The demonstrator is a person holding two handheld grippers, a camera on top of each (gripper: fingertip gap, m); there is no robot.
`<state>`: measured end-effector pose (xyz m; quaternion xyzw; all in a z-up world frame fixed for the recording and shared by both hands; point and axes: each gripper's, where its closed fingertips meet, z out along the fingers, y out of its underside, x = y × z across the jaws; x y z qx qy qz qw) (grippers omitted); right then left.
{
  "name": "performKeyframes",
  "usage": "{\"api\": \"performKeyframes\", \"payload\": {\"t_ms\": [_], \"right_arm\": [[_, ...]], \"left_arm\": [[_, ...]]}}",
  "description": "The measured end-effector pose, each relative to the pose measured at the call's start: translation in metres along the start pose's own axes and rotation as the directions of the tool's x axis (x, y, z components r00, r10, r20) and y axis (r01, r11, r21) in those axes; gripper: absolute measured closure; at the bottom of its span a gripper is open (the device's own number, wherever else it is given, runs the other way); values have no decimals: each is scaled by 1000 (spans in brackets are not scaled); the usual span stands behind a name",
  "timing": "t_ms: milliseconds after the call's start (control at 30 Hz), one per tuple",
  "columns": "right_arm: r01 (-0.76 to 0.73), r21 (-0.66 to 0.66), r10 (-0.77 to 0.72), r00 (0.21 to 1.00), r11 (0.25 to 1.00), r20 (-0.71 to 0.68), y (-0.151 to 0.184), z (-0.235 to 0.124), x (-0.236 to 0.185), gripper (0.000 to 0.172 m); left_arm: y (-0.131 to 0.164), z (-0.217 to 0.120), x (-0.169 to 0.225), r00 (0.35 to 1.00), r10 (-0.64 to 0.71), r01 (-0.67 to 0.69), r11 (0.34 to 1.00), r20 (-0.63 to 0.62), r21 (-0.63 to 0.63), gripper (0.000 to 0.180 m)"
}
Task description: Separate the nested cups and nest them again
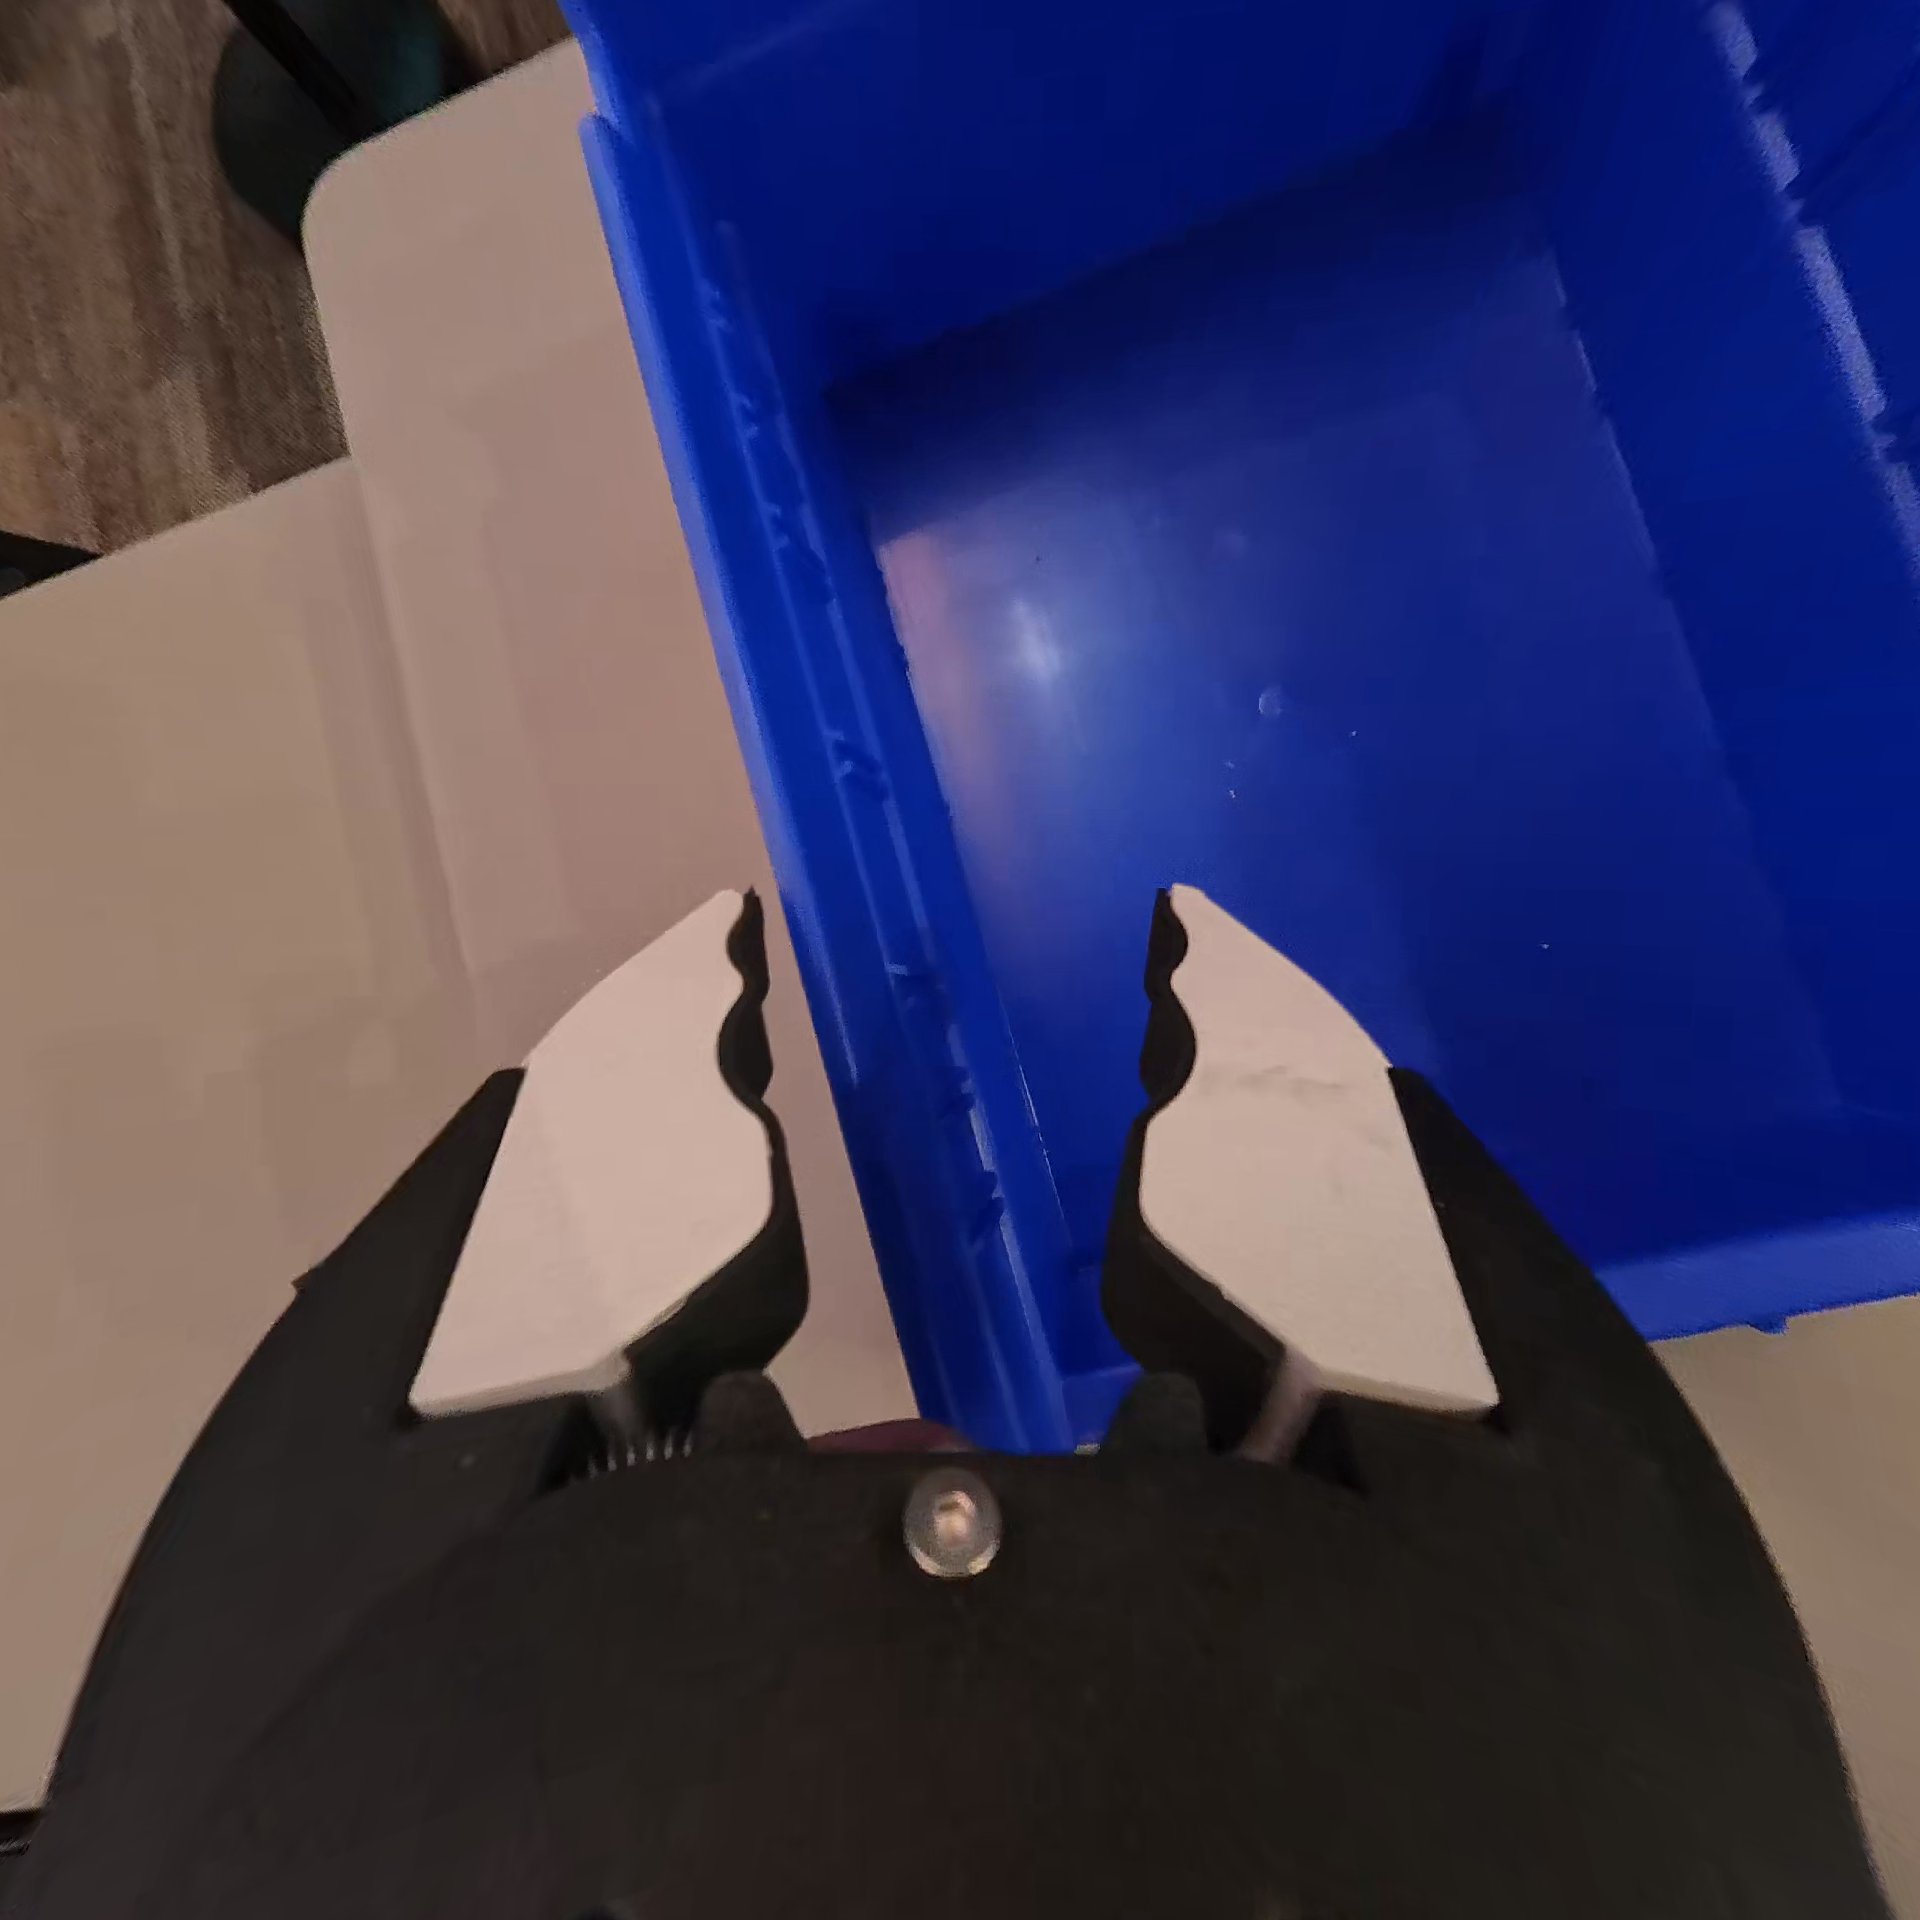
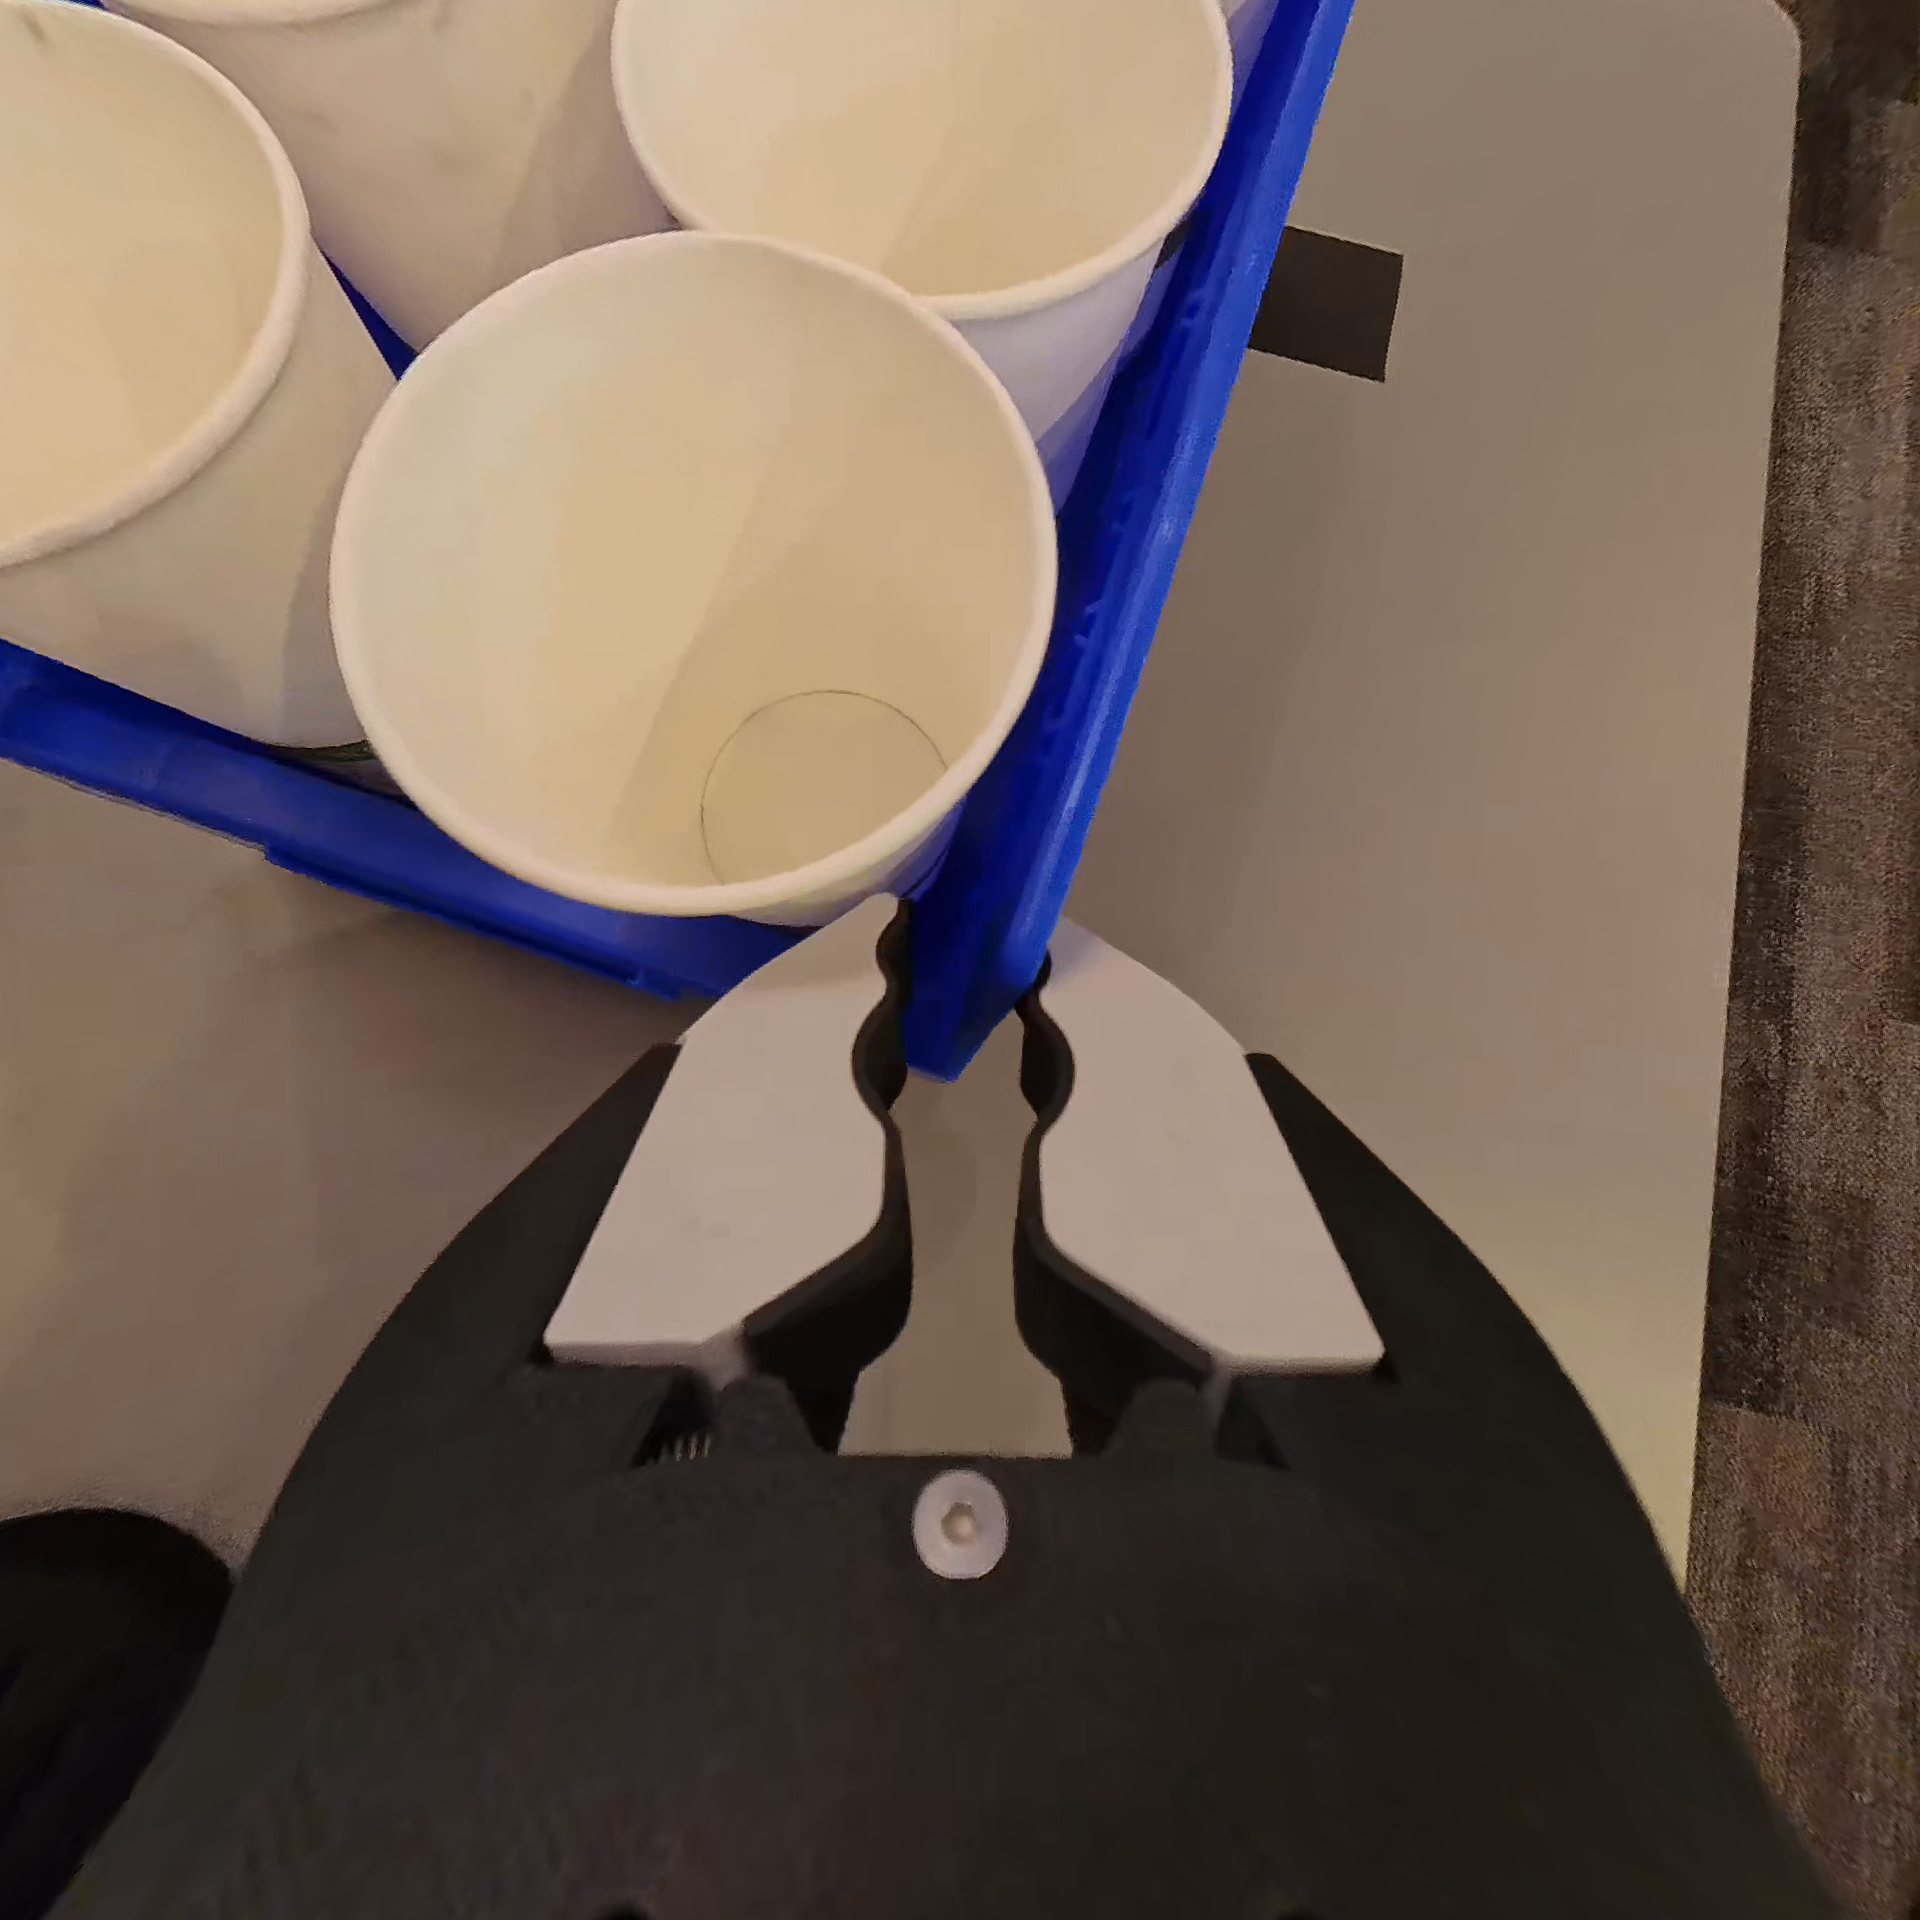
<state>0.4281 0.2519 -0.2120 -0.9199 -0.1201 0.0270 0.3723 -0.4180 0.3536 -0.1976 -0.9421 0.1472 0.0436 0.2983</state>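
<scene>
The right gripper (image 2: 966, 977) has its jaws narrowed onto the near corner of the blue bin (image 2: 1143, 540), seemingly pinching it, while the left gripper (image 1: 961, 904) gapes wide astride another empty blue bin's rim (image 1: 831, 831). White paper cups (image 2: 686, 561) stand separated inside the right-hand bin, so re-nesting likely comes next, calling for a free claw on the nearest cup's rim.

No writing, label, brand, number or sign can be read in either view (the blue bin (image 1: 1299, 623) has small raised marks along its rim, too blurred to make out, and the paper cups (image 2: 686, 561) are plain white).
</scene>
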Motion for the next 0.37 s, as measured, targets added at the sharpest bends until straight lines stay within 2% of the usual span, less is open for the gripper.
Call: {"api": "performKeyframes", "payload": {"t_ms": [67,367], "right_arm": [[21,4,-21,999,1000,-33,0,2,5,164],[102,57,-104,994,993,30,0,1,-1,164]], "left_arm": [[6,5,-1,1000,4,-4,999,9,-34,114],[21,7,-9,999,21,-16,994,45,-108,152]]}}
